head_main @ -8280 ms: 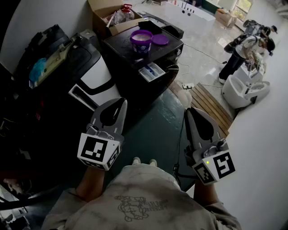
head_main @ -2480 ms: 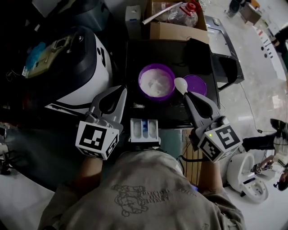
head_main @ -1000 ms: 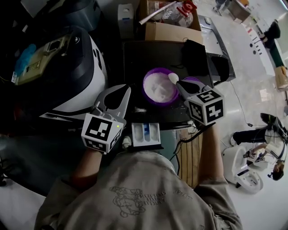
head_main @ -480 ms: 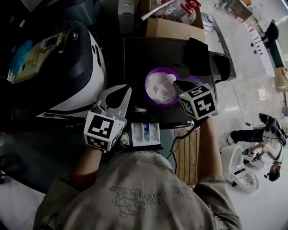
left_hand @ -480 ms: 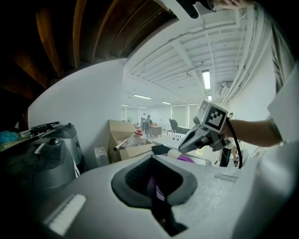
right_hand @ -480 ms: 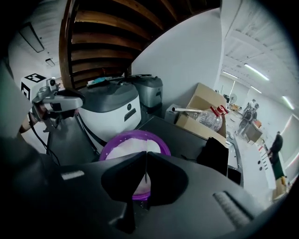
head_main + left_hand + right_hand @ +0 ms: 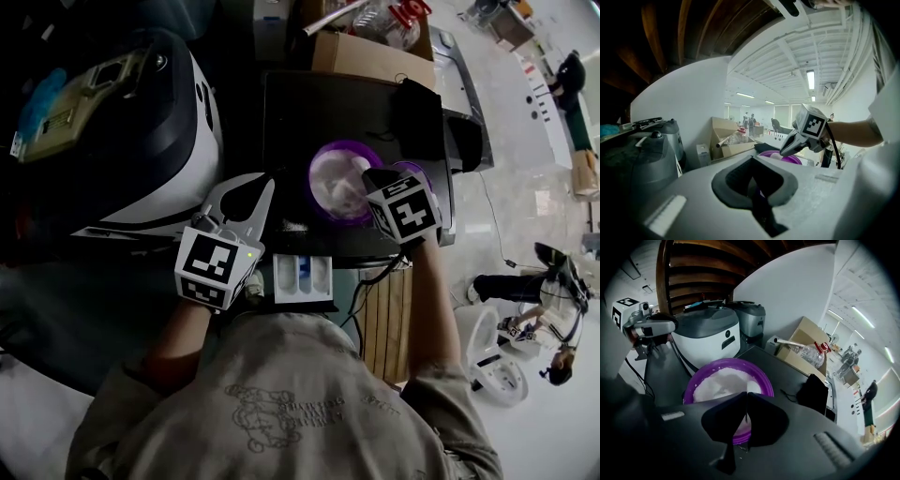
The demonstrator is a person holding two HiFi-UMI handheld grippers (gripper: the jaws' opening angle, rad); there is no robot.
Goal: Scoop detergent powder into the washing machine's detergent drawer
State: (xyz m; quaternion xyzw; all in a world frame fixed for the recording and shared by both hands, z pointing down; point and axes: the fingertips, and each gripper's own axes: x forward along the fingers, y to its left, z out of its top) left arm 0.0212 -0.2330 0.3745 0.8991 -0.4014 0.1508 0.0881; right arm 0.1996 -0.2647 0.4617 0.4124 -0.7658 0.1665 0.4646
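A purple tub [image 7: 328, 178] of white detergent powder stands on the black washing machine top [image 7: 300, 108]. My right gripper [image 7: 367, 178] leans over the tub's right rim, shut on the thin handle of a white spoon [image 7: 752, 386] whose bowl lies in the powder [image 7: 722, 383]. The open detergent drawer [image 7: 302, 278], white with a blue insert, juts out below the tub. My left gripper [image 7: 251, 187] hovers left of the tub and drawer, shut with nothing in it. In the left gripper view the right gripper [image 7: 787, 146] points down at the tub [image 7: 780, 158].
The purple lid [image 7: 417, 169] lies right of the tub, partly hidden. A black pouch [image 7: 422, 103] and a cardboard box [image 7: 370, 52] with a bottle sit behind. A white and black appliance [image 7: 141, 141] stands to the left. Wooden slats [image 7: 380, 319] lie on the floor.
I have walked up to the machine. The right gripper, holding the spoon, has swung left from beside the lid and dipped into the tub. The left gripper stayed beside the drawer.
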